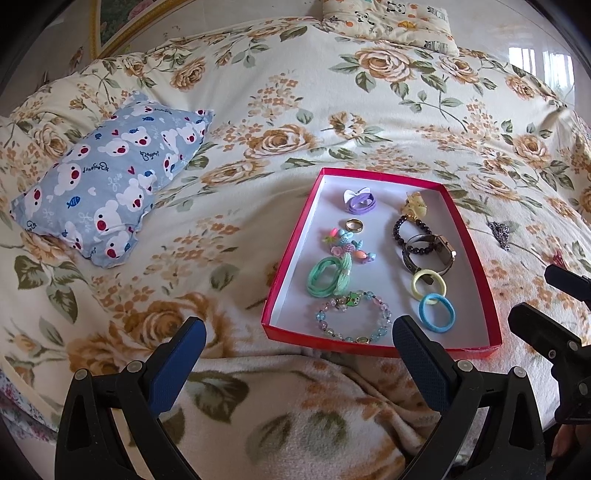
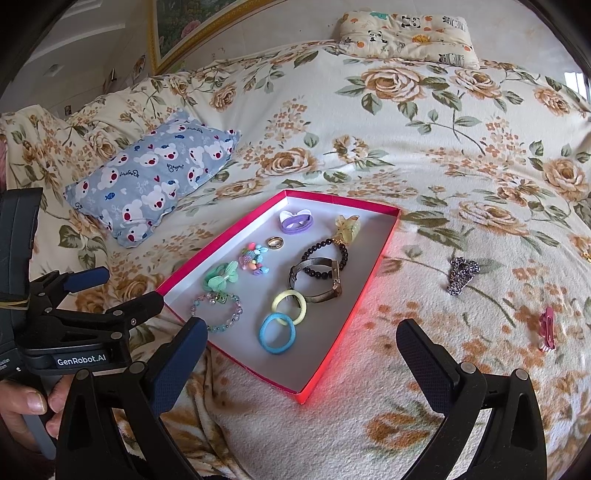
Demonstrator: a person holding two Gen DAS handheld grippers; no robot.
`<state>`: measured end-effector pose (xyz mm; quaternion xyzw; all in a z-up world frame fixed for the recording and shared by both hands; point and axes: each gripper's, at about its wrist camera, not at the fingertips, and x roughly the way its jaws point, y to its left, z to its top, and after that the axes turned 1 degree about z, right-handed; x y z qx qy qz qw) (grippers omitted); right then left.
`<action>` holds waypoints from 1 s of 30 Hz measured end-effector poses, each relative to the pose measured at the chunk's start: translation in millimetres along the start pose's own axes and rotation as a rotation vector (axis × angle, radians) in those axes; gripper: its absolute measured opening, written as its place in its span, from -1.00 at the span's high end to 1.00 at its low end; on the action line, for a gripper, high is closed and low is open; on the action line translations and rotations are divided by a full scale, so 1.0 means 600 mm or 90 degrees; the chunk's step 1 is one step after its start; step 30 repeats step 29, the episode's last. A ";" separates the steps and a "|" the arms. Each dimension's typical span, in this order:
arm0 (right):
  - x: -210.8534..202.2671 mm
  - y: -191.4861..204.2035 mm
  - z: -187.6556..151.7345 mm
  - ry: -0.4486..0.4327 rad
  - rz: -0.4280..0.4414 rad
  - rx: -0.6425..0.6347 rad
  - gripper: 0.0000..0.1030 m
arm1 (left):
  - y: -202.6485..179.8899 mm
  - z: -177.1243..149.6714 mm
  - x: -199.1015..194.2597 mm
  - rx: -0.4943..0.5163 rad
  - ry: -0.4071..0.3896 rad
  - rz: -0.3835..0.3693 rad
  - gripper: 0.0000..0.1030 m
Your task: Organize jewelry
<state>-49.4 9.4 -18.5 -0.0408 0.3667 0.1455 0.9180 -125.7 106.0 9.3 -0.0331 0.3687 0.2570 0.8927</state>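
Observation:
A red tray (image 1: 476, 243) (image 2: 373, 273) with a white floor lies on the floral bed. In it are several pieces: a purple hair tie (image 1: 361, 201), a gold ring (image 1: 354, 224), a green hair tie (image 1: 327, 277), a bead bracelet (image 1: 352, 315), a watch (image 1: 445, 253), and yellow (image 2: 289, 302) and blue (image 2: 277, 332) hair ties. A silver chain (image 2: 461, 275) (image 1: 499, 232) and a pink clip (image 2: 547, 328) lie on the blanket right of the tray. My left gripper (image 1: 299, 354) is open and empty at the tray's near edge. My right gripper (image 2: 301, 354) is open and empty over the tray's near right corner.
A blue bear-print pillow (image 1: 114, 184) lies left of the tray. A panda-print pillow (image 2: 406, 33) sits at the far edge of the bed. A framed picture (image 2: 184, 26) hangs behind. The floral blanket (image 2: 443, 147) covers the whole bed.

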 end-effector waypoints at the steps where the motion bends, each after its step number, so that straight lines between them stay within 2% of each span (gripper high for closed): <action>1: 0.000 -0.001 -0.001 0.000 0.000 0.001 -1.00 | 0.000 0.000 0.000 0.001 0.000 0.000 -0.99; 30: 0.009 -0.010 -0.004 0.013 0.010 0.011 -1.00 | -0.011 0.009 0.014 0.009 0.014 -0.009 -0.99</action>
